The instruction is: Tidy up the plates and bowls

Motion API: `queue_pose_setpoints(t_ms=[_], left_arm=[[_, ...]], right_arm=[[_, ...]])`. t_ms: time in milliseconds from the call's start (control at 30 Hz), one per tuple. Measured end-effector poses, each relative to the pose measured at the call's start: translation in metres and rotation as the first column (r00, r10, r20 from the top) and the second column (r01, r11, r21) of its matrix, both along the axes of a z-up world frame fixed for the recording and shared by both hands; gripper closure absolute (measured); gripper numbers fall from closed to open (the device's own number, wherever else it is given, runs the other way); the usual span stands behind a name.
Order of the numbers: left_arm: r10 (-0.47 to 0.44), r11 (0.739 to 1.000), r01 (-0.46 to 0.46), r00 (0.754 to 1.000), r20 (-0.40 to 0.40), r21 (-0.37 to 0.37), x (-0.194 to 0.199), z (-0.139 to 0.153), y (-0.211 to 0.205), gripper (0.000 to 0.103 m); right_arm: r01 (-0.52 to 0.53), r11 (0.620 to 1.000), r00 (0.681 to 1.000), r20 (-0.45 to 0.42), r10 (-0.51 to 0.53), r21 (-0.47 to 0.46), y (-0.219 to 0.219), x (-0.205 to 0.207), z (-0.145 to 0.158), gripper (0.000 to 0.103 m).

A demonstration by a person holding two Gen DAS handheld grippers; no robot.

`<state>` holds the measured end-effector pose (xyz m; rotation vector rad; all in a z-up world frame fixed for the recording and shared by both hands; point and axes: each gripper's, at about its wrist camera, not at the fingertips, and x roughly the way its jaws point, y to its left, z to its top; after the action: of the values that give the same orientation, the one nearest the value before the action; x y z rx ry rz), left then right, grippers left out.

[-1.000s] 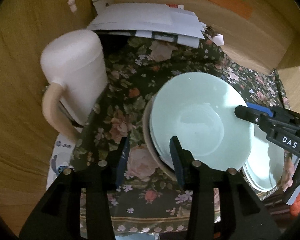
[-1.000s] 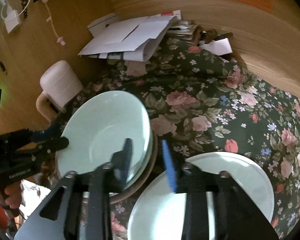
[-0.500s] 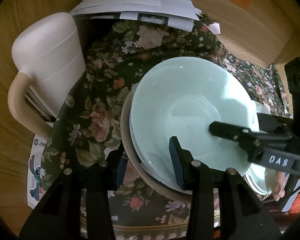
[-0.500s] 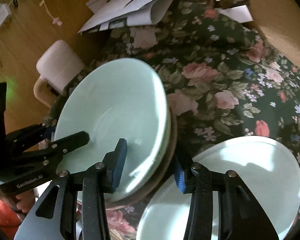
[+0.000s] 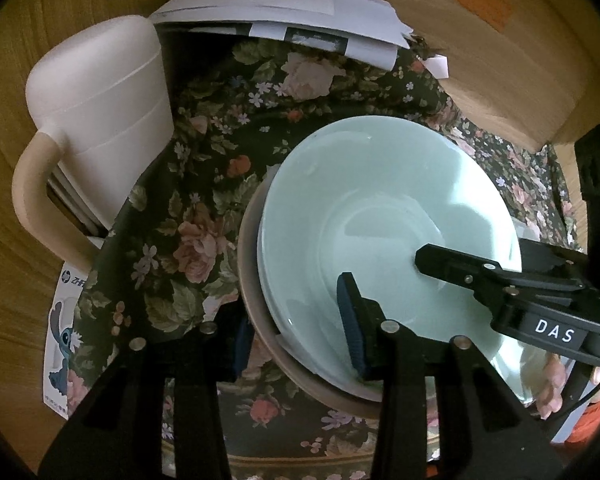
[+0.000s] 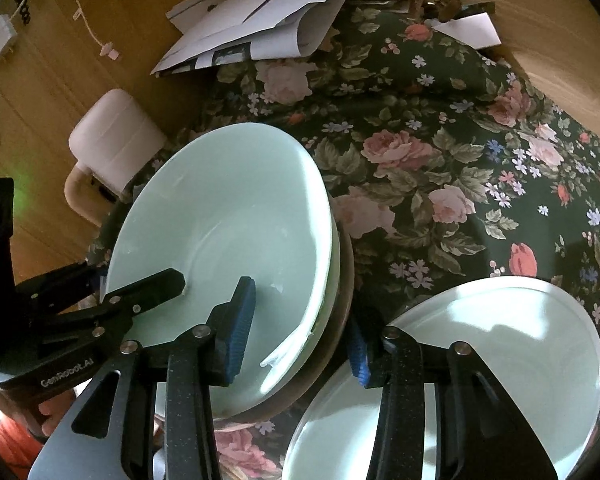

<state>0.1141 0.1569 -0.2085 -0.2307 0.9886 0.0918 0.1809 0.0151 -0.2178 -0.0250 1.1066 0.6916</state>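
Note:
A stack of pale green bowls point(image 5: 380, 216) sits in a brown bowl point(image 5: 256, 320) on the floral cloth; the stack also shows in the right wrist view point(image 6: 228, 224). My left gripper point(image 5: 296, 328) is open and straddles the stack's near left rim, one finger inside, one outside. My right gripper point(image 6: 300, 328) is open and straddles the right rim the same way. A pale green plate point(image 6: 500, 344) lies to the right of the stack.
A white jug point(image 5: 100, 120) with a beige handle stands left of the stack. Loose papers point(image 5: 284, 12) lie at the back against the wooden wall point(image 6: 540, 20). The floral cloth point(image 6: 440, 160) covers the table.
Both grippers have moved in over the bowl stack, from beside it to straddling its rim on either side. The bowls have not moved.

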Motion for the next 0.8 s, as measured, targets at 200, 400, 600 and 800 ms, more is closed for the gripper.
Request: queue_pose_setpoints(t_ms=[200,400,600,800], left_arm=[[-0.01,1.0,0.01,1.0,0.012,-0.006,-0.002,0.007,-0.003,0.064],[-0.025,1.0,0.025,0.998,0.057,-0.006,-0.008,0.024,-0.013,0.064],[-0.049,0.999,0.049,0.995,0.088,0.001,-0.012,0.04,-0.028,0.064],[-0.078,0.997,0.077,0.991,0.108,0.007,-0.014,0.05,-0.046,0.064]], right_arm=[[0.025,0.999,1.0,0.011,-0.026,0.022,-0.009,-0.002,0.011,0.065],[0.038,0.998,0.998,0.057,-0.04,0.045,-0.022,-0.01,0.033,0.065],[0.055,0.997,0.992,0.11,-0.06,0.054,-0.039,-0.02,0.055,0.065],[0.081,0.995,0.987,0.133,-0.088,0.058,-0.058,-0.028,0.069,0.065]])
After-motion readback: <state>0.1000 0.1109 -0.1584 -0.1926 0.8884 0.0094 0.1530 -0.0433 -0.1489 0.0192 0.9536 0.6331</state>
